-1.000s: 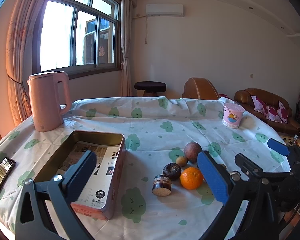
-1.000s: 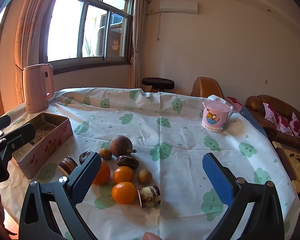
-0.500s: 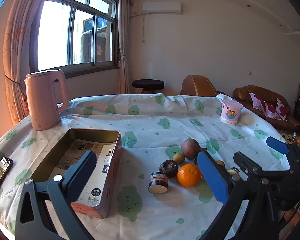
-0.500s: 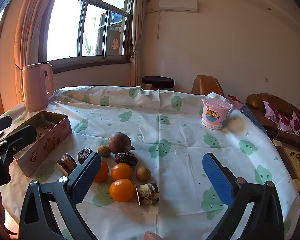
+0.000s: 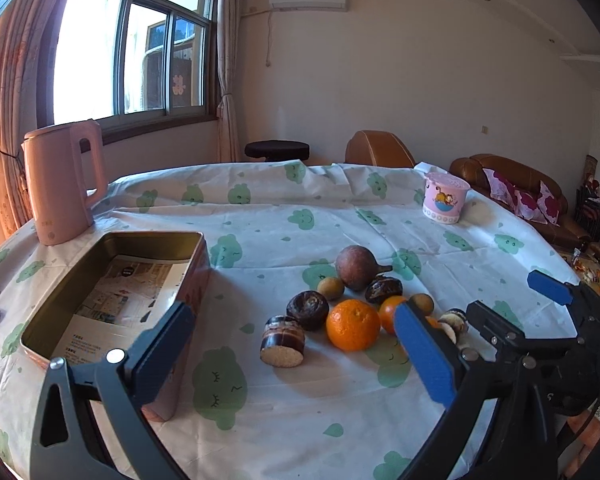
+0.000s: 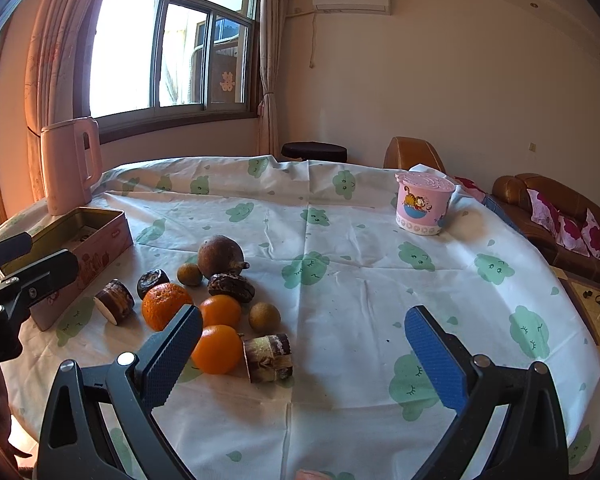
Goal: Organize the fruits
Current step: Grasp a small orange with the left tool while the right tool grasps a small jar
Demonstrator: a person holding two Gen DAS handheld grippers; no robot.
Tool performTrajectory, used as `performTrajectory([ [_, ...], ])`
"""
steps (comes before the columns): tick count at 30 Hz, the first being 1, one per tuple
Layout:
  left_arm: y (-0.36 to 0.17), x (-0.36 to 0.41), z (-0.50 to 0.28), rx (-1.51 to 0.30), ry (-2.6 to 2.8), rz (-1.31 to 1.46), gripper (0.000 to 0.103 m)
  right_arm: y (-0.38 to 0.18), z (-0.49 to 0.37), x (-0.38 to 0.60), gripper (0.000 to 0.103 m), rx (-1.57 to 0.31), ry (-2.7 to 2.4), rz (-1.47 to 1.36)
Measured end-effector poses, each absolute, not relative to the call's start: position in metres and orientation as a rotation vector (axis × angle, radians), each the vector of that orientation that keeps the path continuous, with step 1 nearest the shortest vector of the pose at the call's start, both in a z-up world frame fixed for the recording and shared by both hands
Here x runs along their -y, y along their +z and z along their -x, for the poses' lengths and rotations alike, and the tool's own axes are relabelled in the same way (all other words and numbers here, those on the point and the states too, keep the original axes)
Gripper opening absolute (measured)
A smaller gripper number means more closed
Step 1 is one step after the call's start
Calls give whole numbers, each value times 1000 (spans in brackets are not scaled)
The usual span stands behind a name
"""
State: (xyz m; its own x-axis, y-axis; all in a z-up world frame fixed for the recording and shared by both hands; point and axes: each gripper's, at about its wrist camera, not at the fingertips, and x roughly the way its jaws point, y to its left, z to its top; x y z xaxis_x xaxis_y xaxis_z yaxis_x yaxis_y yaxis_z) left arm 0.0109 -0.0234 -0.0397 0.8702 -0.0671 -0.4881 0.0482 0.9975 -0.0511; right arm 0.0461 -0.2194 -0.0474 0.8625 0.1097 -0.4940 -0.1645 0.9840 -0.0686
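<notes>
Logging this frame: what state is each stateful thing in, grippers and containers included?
left gripper: open, holding nothing, above the table.
right gripper: open, holding nothing.
metal tin: lidless, no fruit inside, only printed paper on its bottom.
pink kettle: upright, lid shut.
pink cup: upright, lid on.
oranges: loose on the tablecloth, not in the tin.
window: appears closed.
</notes>
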Motion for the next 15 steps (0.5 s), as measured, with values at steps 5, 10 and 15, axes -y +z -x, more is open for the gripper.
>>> performTrajectory([
  [5, -58, 48, -15, -551, -106, -17, 94, -68, -47, 238, 78, -561, 157, 89],
  [10, -64, 56, -20, -572, -123, -23, 87, -78, -51, 241, 64, -593, 208, 64],
  [15, -65, 53, -22, -585, -119, -3, 83, -78, -49, 231, 58, -588, 274, 64],
])
